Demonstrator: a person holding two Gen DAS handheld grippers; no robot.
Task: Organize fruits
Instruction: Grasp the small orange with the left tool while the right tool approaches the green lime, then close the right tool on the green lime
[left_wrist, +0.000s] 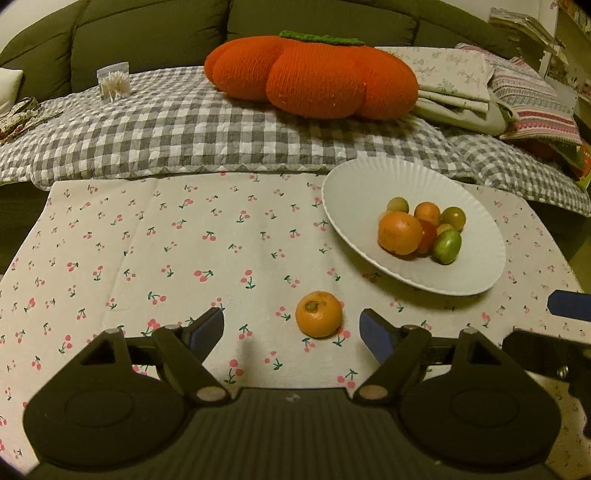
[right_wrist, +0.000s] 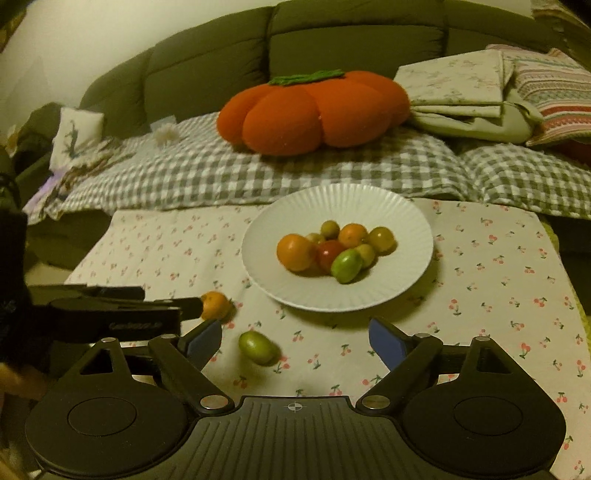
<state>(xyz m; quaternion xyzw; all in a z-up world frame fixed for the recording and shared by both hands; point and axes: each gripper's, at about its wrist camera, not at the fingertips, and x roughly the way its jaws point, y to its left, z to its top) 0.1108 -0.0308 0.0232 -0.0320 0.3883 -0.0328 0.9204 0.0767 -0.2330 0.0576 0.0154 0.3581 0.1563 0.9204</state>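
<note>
1. Left gripper (left_wrist: 291, 328) is spread wide and empty, with the loose orange fruit (left_wrist: 318, 314) dead ahead between its fingers, stem up on the cherry tablecloth (left_wrist: 147, 240).
2. Right gripper (right_wrist: 295, 341) gapes empty too; the green fruit (right_wrist: 257, 347) lies just left of centre, long axis slanting.
3. The white plate (right_wrist: 406, 221) waits beyond, already piled.
4. Each gripper looks nearest its own fruit.

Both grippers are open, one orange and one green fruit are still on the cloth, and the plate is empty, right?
Not quite: the white plate is not empty. The right wrist view shows a pile of fruit in it. The rest holds: left gripper and right gripper are open, with the orange fruit and green fruit on the cloth.
</note>
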